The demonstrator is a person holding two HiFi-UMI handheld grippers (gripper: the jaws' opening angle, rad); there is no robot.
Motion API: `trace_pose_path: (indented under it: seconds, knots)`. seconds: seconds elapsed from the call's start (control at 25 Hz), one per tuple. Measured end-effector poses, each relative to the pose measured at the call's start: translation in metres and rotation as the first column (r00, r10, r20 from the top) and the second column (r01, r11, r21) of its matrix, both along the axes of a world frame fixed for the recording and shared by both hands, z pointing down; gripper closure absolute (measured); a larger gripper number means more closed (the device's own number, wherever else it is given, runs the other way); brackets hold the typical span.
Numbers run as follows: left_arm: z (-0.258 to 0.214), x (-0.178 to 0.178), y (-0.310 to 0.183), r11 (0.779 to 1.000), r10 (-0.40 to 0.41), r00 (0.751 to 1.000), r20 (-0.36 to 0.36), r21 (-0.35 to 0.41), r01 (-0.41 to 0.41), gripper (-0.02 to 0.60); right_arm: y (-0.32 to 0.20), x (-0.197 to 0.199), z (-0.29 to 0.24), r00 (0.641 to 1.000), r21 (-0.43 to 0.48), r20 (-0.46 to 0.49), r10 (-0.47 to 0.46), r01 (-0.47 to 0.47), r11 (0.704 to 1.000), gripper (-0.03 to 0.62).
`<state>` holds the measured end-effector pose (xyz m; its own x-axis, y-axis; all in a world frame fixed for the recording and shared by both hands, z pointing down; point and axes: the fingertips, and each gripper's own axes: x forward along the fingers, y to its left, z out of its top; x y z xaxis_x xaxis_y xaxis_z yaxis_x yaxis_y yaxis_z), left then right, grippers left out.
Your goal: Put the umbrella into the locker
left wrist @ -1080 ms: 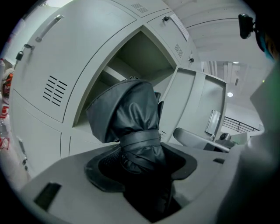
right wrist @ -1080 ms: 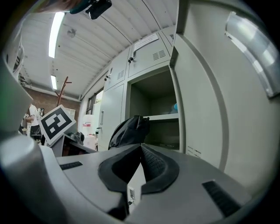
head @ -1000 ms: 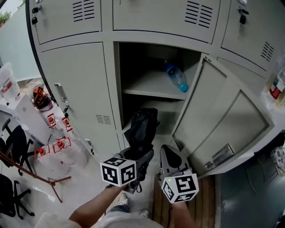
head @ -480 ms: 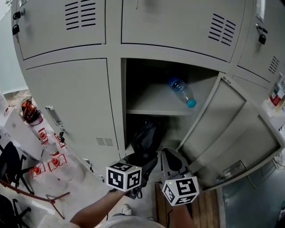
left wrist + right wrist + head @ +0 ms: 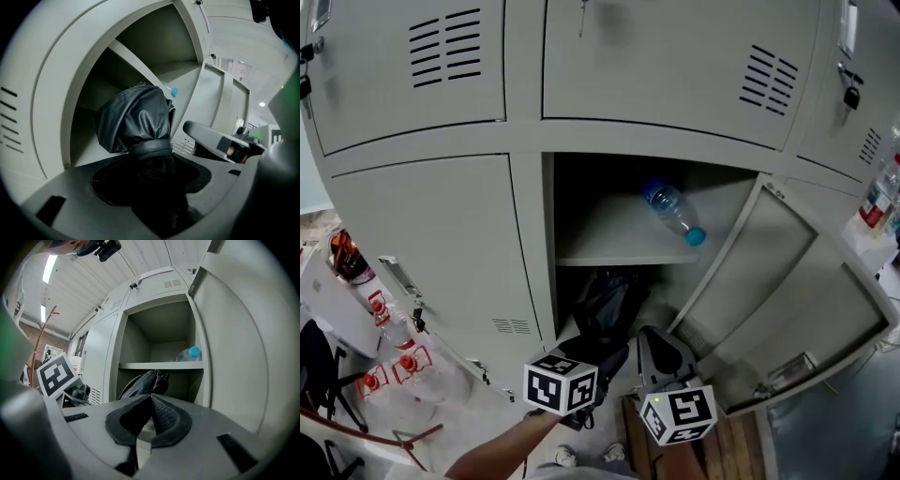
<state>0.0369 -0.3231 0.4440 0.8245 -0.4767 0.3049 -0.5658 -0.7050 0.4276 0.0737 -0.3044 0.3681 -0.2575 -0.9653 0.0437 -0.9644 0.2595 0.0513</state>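
Black and folded up, the umbrella (image 5: 605, 302) sat pinched in the left gripper (image 5: 598, 354), whose two jaws squeezed its lower part from both sides. Its bunched top end poked in at the front edge of the locker (image 5: 534, 281), in the bottom space just under the shelf (image 5: 600, 239). A clear bottle (image 5: 672, 211) with a blue cap lay on its side near the right edge of that shelf. The right gripper (image 5: 660, 349) was just beside the left one, its jaws pressed together with nothing in them. The grey door (image 5: 787, 291) stood wide open on the right.
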Motion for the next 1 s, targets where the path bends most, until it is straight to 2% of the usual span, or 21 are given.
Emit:
trace_pose_path:
  seconds: [0.2, 0.48, 0.64, 1.0]
  knots:
    - [-0.001, 0.006, -0.013, 0.999, -0.021, 0.997, 0.079, 0.044, 0.018, 0.324, -0.005, 0.006, -0.005, 1.0, 0.014, 0.007, -0.029, 0.029, 0.999, 0.591]
    - [0.002, 0.013, -0.037, 0.994, -0.07, 0.979, 0.19, 0.096, 0.052, 0.325, -0.008, 0.011, -0.007, 0.997, 0.025, -0.001, -0.079, 0.079, 0.997, 0.591]
    - [0.0, 0.021, -0.047, 0.989, -0.072, 0.967, 0.244, 0.144, 0.037, 0.325, -0.01, 0.012, -0.007, 0.994, 0.031, 0.0, -0.106, 0.106, 0.994, 0.591]
    - [-0.001, 0.042, -0.063, 0.98, -0.058, 0.933, 0.354, 0.198, -0.014, 0.325, -0.016, 0.02, -0.004, 0.993, 0.03, 0.011, -0.121, 0.121, 0.992, 0.591]
